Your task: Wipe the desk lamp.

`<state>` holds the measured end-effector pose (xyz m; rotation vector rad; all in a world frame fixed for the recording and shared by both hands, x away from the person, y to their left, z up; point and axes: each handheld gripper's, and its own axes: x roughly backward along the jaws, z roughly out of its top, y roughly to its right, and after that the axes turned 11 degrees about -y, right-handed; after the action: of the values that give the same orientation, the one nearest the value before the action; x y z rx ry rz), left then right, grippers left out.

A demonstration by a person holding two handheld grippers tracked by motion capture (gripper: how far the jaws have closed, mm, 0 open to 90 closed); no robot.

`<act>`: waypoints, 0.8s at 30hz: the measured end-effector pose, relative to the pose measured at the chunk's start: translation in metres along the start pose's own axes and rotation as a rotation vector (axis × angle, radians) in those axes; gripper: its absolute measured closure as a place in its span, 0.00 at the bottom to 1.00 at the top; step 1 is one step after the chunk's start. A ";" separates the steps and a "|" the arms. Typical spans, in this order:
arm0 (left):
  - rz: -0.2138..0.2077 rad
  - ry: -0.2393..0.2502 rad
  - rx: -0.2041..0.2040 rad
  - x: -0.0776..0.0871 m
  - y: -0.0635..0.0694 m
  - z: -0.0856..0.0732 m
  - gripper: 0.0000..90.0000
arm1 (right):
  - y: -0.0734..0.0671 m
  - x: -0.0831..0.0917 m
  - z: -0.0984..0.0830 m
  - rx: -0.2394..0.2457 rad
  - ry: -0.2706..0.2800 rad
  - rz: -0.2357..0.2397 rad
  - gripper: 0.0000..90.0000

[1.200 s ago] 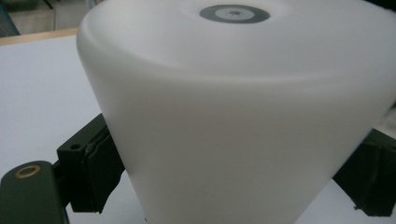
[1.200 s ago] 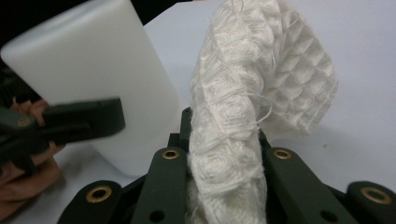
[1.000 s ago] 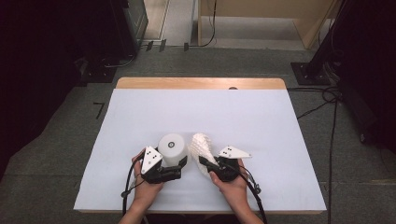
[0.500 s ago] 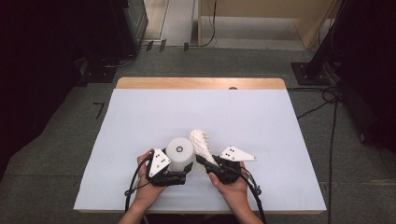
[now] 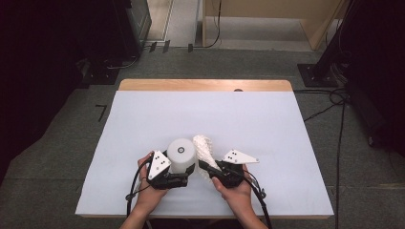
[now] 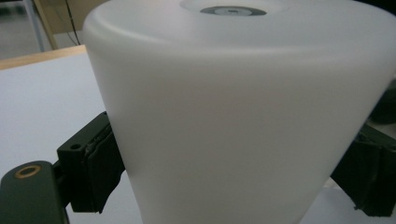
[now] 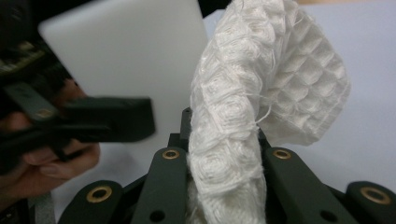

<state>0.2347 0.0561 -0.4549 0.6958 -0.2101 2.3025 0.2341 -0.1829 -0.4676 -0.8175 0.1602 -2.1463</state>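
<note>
Both jaws clamped: cup (image 5: 182, 153), cloth (image 5: 204, 147)

Both forearms are bare, no sleeves in view. Each hand carries a black gripper: the left gripper (image 5: 184, 171) and the right gripper (image 5: 206, 168) each bear a grey three-cornered plate with small dark dots behind the jaws. Brass-ringed screw holes dot the black jaw arms. A black cable trails back from each.
</note>
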 end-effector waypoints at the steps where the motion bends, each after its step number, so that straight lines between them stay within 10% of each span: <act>1: -0.001 0.003 -0.001 0.001 0.000 0.000 0.10 | 0.002 -0.002 -0.001 -0.014 -0.010 0.001 0.87; 15: 0.066 -0.055 -0.048 -0.020 0.001 -0.015 0.10 | 0.011 0.013 0.004 -0.045 0.055 -0.056 0.87; 24: 0.012 -0.020 0.042 -0.013 0.000 -0.012 0.00 | 0.017 0.014 0.003 -0.054 0.054 -0.086 0.87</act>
<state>0.2373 0.0532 -0.4721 0.7407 -0.1757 2.3182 0.2405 -0.2042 -0.4645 -0.8108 0.2149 -2.2546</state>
